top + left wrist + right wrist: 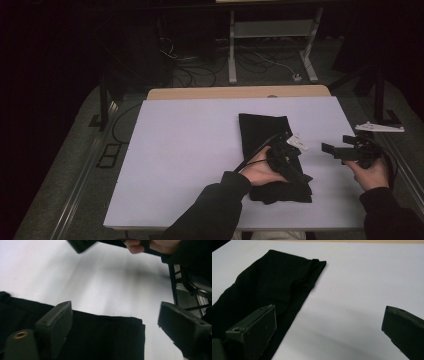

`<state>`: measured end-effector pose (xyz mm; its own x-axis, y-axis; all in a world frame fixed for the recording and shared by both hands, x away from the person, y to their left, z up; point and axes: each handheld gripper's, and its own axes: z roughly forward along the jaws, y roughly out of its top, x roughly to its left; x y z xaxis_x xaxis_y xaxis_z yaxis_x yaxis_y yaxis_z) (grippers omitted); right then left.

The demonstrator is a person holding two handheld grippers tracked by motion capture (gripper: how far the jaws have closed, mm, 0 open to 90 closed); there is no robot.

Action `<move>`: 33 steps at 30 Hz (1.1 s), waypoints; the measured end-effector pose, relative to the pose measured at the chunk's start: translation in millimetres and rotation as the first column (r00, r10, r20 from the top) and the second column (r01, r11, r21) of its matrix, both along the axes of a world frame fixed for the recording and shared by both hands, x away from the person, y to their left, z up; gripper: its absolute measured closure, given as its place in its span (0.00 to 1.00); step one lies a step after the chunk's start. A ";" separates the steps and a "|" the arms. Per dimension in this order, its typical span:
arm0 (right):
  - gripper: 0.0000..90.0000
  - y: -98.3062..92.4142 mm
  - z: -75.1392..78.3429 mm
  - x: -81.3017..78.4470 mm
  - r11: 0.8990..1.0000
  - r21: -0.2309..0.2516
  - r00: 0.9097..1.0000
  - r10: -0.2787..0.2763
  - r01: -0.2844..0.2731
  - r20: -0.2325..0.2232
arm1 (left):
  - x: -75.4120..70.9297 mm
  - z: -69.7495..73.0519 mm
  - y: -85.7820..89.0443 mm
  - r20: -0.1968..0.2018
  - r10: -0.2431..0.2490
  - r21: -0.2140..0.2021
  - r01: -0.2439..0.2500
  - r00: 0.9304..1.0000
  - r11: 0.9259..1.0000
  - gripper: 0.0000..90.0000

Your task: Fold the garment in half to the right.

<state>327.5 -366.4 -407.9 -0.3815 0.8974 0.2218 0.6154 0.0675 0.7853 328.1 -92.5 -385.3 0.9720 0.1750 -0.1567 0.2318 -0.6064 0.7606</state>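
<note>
Black cloth (265, 135) lies flat on the table (180, 150), long axis running near-to-far, under the left gripper (292, 142), right gripper (330, 149) beside, both gaping, empty.

Black cloth (262, 131): one piece of dark, matte fabric, folded into a long flat strip. Lies on the white surface (185, 150), right of centre, running from far to near. Far end squared with a folded edge (312, 270); near end bunched in thicker layers (280, 192).
</note>
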 end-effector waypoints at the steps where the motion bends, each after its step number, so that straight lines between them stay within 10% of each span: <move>1: 0.00 -0.5 -0.4 -2.2 1.000 0.001 1.000 -0.001 0.001 0.001 | 1.2 0.8 2.8 -0.008 0.006 -0.007 -0.006 1.000 1.000 0.05; 33: 0.00 -4.1 -6.1 -39.3 1.000 -0.001 0.999 0.026 -0.026 0.023 | 10.5 11.1 76.3 0.050 0.115 -0.049 -0.113 0.992 0.992 0.00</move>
